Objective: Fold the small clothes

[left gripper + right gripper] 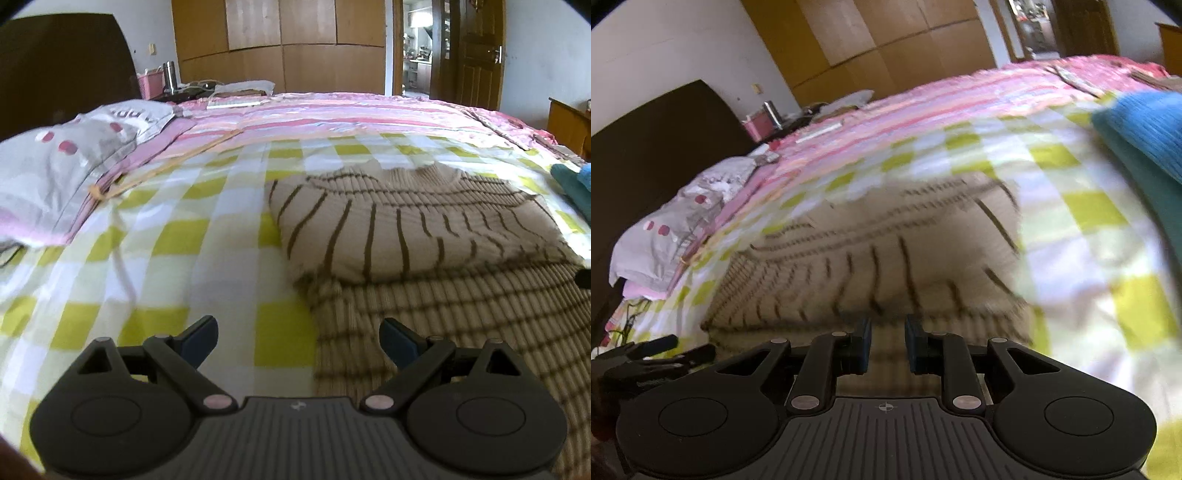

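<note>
**A:** Where is the garment, and what is it like?

**B:** A beige ribbed sweater [424,236] with thin brown stripes lies on the bed [207,206], on a yellow-and-white checked sheet, already partly doubled over itself. It looks soft, thick and limp — likely light, not slippery, prone to sagging if lifted by one point. A doubled edge or corner, one per tool, seems the best hold.

**A:** And the tools?

**B:** The left tool [298,341] hangs over the sweater's near left edge, fingers wide apart, holding nothing. The right tool [887,345] has its fingers close but parted — nothing pinched between them, the knit just below.

**A:** Any writing?

**B:** Only a few letters on the grey pillowcase [74,158], too distorted to read. No brand visible on the sweater.
</note>
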